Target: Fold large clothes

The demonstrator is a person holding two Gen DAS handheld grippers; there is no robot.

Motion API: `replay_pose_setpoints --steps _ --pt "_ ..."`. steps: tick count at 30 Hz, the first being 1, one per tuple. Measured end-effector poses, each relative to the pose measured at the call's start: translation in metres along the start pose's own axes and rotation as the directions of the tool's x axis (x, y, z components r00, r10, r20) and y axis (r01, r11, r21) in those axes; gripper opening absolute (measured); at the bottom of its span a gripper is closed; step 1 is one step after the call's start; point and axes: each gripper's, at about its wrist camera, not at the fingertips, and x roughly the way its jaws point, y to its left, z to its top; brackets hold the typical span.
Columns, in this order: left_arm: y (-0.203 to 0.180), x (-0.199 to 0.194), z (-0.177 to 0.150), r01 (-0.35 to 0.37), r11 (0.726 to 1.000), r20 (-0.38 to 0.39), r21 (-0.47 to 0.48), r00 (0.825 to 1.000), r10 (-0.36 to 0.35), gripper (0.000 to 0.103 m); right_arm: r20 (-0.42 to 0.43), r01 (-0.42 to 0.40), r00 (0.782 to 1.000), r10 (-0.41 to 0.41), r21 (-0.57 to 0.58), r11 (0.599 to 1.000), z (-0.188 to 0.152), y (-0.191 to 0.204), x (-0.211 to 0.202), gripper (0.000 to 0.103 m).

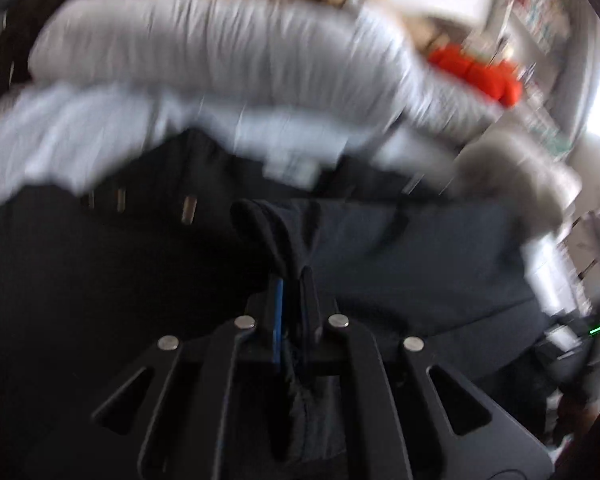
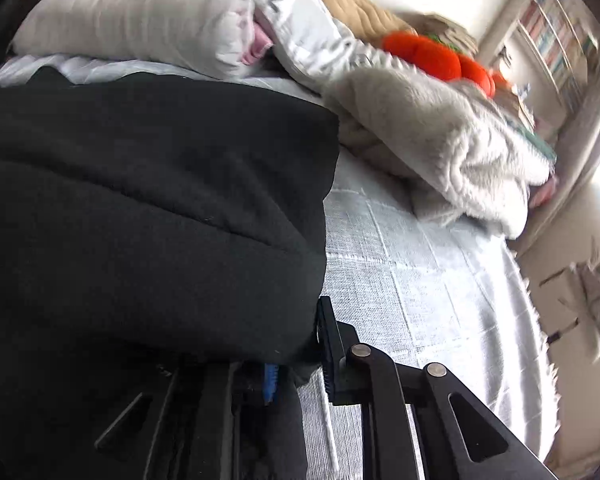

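Black garment [image 2: 152, 200] lies spread over the near part of the bed [image 2: 420, 280], covering the left and middle of the right wrist view and most of the lower half of the left wrist view. Nearest in the left view, the left gripper [image 1: 294, 280] has its jaws closed tight on a bunched fold of the garment's dark cloth, which sticks up past the fingertips and also trails down between the fingers. That view is blurred. In the right view, the right gripper [image 2: 300, 344] sits at the garment's near right edge; its right finger [image 2: 332, 356] is plain to see, while the left one is mostly hidden under the cloth. The edge of the garment lies between the jaws, which stand narrowly apart, but I cannot tell whether the pads press on it. To the right of the garment the pale checked bed cover is bare. Beyond it lies a fluffy white blanket [image 2: 440, 144], touching the cover. Further back is a rolled white duvet [image 2: 140, 24], with an orange plush toy [image 2: 440, 56] behind the blanket. Farthest, at the right, stands a bookshelf [image 2: 556, 40].
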Motion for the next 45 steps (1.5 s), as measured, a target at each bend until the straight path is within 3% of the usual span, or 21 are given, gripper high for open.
replay_pose_setpoints --steps 2,3,5,8,12,15,18,20,23,26,28,30,35,41,45 --pt "0.017 0.021 -0.013 -0.026 0.999 -0.083 -0.029 0.996 0.023 0.025 -0.023 -0.041 0.999 0.04 -0.025 0.999 -0.005 -0.003 -0.008 0.033" --pt "0.026 0.02 -0.016 -0.025 0.998 -0.082 -0.061 0.996 0.02 0.03 -0.041 -0.042 0.998 0.041 -0.041 0.998 -0.007 -0.006 -0.01 0.041" --pt "0.03 0.008 -0.015 -0.031 0.996 -0.048 -0.078 0.998 0.027 0.041 -0.041 -0.064 0.997 0.061 -0.079 0.995 -0.021 -0.01 -0.034 0.047" --pt "0.018 -0.017 -0.008 0.005 0.999 0.029 -0.046 1.0 -0.003 0.041 0.002 -0.157 0.987 0.158 -0.07 0.985 -0.025 -0.014 -0.064 0.05" --pt "-0.006 -0.011 -0.011 0.076 0.997 -0.018 0.006 0.997 -0.076 0.043 0.071 -0.257 0.963 0.26 -0.04 0.966 -0.007 0.001 -0.083 0.052" --pt "-0.012 0.017 -0.027 0.043 0.999 -0.137 0.027 0.99 -0.039 0.044 0.085 -0.331 0.94 0.331 -0.011 0.943 0.01 0.011 -0.077 0.059" --pt "-0.01 0.008 -0.028 0.04 0.999 -0.132 0.033 0.991 -0.036 0.045 0.004 -0.422 0.906 0.423 0.1 0.901 0.016 0.019 -0.041 0.068" --pt "-0.006 -0.005 -0.026 0.02 1.0 -0.142 0.019 0.99 -0.017 0.07 -0.131 -0.419 0.887 0.443 0.173 0.891 0.012 0.025 -0.008 0.067" --pt "0.013 -0.028 -0.025 -0.018 1.0 -0.154 0.008 0.988 0.019 0.075 -0.116 -0.417 0.888 0.446 0.207 0.885 0.012 0.024 -0.017 0.067" --pt "0.038 -0.048 -0.027 -0.087 0.996 -0.182 -0.007 0.98 0.084 0.079 -0.109 -0.445 0.871 0.48 0.24 0.863 0.013 0.021 -0.035 0.068" --pt "0.06 -0.058 -0.028 -0.146 0.988 -0.197 -0.046 0.971 0.135 0.08 -0.124 -0.425 0.878 0.463 0.248 0.871 0.016 0.02 -0.046 0.074" --pt "0.087 -0.069 -0.032 -0.195 0.976 -0.221 -0.092 0.96 0.171 0.081 -0.139 -0.401 0.885 0.445 0.262 0.878 0.017 0.02 -0.058 0.078" --pt "0.151 -0.09 -0.042 -0.307 0.937 -0.252 -0.164 0.932 0.261 0.081 -0.09 -0.471 0.85 0.52 0.315 0.824 0.011 0.022 -0.083 0.082" --pt "0.24 -0.109 -0.058 -0.407 0.861 -0.294 -0.305 0.9 0.321 0.081 -0.104 -0.482 0.843 0.527 0.287 0.828 0.007 0.044 -0.09 0.083" --pt "0.281 -0.117 -0.066 -0.44 0.815 -0.301 -0.377 0.891 0.341 0.081 -0.127 -0.474 0.845 0.52 0.274 0.837 0.007 0.055 -0.086 0.082"
